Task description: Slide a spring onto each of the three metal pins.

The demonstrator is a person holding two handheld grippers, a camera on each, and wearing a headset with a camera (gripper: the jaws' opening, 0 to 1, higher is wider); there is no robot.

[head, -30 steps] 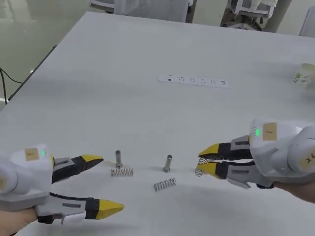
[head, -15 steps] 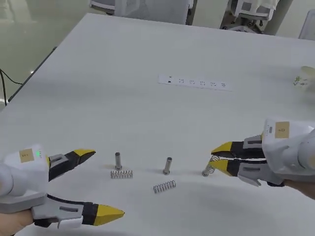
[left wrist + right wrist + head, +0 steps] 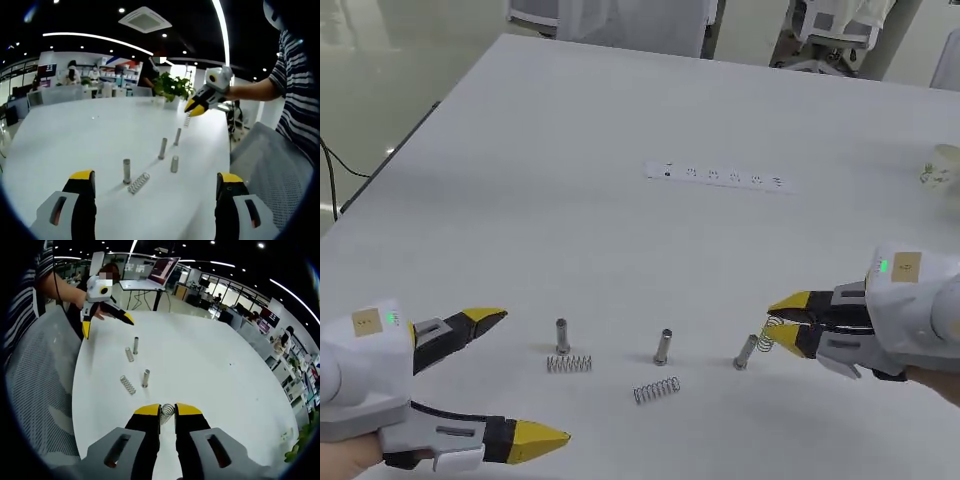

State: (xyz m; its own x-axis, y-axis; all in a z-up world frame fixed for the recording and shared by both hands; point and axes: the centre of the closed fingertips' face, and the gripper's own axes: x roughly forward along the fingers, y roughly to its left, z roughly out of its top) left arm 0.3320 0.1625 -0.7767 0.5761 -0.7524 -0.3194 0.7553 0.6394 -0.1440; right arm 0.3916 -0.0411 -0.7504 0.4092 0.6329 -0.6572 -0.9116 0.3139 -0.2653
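Three short metal pins stand in a row on the white table: left pin [image 3: 562, 335], middle pin [image 3: 663, 346], right pin [image 3: 745, 351], which looks slightly tilted. One loose spring [image 3: 569, 363] lies beside the left pin, and another loose spring [image 3: 656, 390] lies in front of the middle pin. My right gripper [image 3: 782, 320] is shut on a third spring [image 3: 767, 336], which hangs just up and right of the right pin. That held spring [image 3: 167, 412] sits between the right gripper's [image 3: 168, 409] yellow tips. My left gripper [image 3: 515, 378] is wide open, left of the pins. In the left gripper view the left gripper [image 3: 156, 176] frames the pins.
A white power strip [image 3: 712, 175] lies farther back on the table. A paper cup [image 3: 945, 165] stands at the far right edge. The table's left edge [image 3: 390, 150] runs diagonally, with floor beyond. A person in a striped shirt [image 3: 292, 85] holds the grippers.
My right gripper has drawn back to the right with the spring, which uncovers the right pin. The left gripper has shifted slightly left and stays open.
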